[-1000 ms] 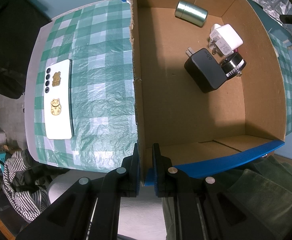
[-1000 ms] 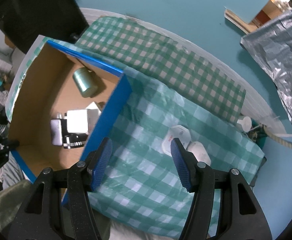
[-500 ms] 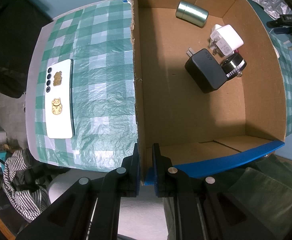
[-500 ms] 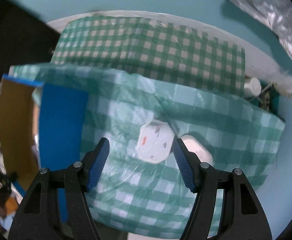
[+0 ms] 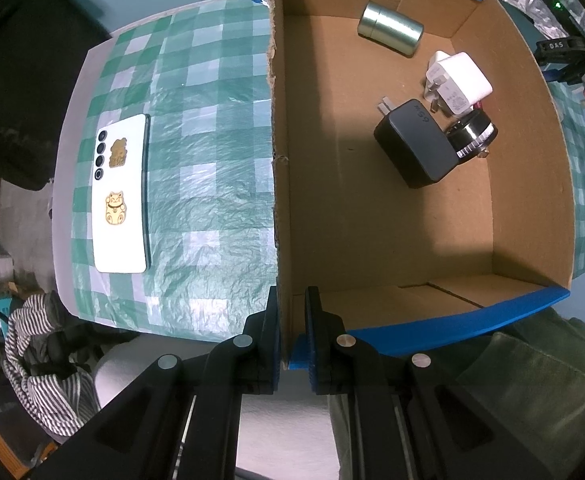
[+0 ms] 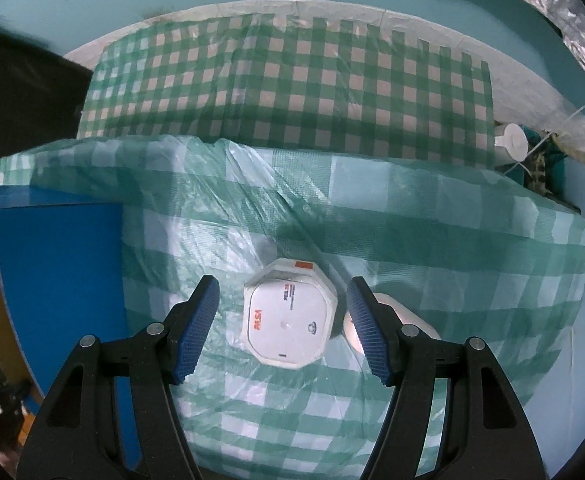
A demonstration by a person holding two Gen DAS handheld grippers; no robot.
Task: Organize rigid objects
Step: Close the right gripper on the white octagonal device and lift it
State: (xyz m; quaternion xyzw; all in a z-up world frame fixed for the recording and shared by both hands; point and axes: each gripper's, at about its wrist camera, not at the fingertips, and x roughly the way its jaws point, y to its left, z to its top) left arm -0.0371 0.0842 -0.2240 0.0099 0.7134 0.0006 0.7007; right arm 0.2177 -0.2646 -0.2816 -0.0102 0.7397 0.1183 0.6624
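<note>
White octagonal plastic box (image 6: pixel 289 317) sits between right gripper's (image 6: pixel 283 322) parted jaws: centre, then squeeze flat sides; left gripper (image 5: pixel 292 334) clamps cardboard box wall (image 5: pixel 279 200).

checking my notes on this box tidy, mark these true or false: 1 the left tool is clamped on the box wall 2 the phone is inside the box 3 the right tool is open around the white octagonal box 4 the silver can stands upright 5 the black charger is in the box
1. True: the left tool is shut on the box wall.
2. False: the phone lies on the cloth outside it.
3. True: the right tool is open, its pads either side of the octagonal box, not touching.
4. False: the can lies on its side.
5. True: the black charger lies inside, beside the white charger.
</note>
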